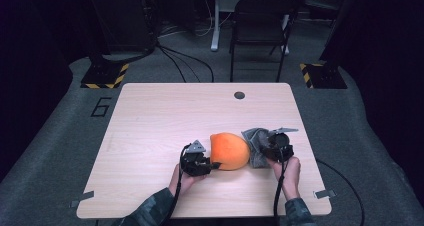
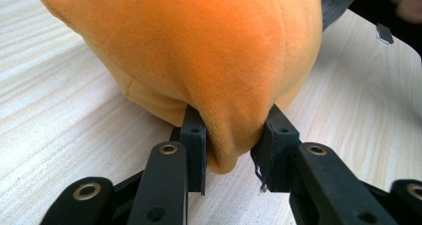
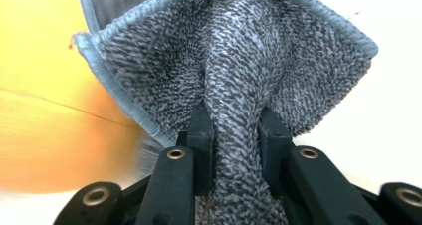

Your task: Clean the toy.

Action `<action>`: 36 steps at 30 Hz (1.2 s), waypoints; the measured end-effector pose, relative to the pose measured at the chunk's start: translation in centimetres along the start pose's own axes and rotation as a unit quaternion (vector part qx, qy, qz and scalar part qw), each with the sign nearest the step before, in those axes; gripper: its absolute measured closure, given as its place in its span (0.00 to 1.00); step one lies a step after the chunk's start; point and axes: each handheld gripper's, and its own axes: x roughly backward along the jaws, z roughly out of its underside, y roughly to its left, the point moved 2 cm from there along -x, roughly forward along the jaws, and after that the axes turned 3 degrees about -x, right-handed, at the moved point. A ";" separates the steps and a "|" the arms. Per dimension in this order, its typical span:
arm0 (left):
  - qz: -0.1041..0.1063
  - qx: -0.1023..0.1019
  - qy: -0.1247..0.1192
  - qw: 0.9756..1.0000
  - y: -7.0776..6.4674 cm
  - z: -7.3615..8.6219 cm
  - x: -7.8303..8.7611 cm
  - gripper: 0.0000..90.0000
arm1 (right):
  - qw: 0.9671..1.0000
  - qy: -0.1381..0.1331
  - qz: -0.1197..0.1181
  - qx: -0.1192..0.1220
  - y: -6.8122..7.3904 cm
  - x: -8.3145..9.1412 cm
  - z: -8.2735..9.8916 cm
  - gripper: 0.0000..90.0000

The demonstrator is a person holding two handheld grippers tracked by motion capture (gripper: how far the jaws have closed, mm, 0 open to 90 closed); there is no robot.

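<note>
My left gripper (image 1: 212, 164) is clamped on the near-left edge of the orange hat (image 1: 229, 150), near middle of the table (image 1: 165, 111). My right gripper (image 1: 267, 148) pinches the grey cloth (image 1: 255, 145), touching the hat's right side.

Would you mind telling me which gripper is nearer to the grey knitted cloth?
The right. The right gripper is clamped on a fold of the grey knitted cloth, while the left gripper pinches the orange plush piece beside it, apart from the cloth.
</note>
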 end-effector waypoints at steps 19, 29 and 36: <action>-0.002 -0.015 0.005 1.000 0.0 0.1 -0.2 0.77 | 0.993 -0.064 -0.062 0.082 7.7 0.6 -1.0 0.81; 0.000 -0.017 0.002 1.000 0.0 0.1 -0.2 0.76 | 0.997 -0.056 -0.028 0.048 4.1 0.0 -0.3 0.80; 0.001 -0.021 0.004 1.000 0.1 0.2 -0.2 0.76 | 1.000 -0.022 0.000 0.022 1.8 -1.5 0.5 0.81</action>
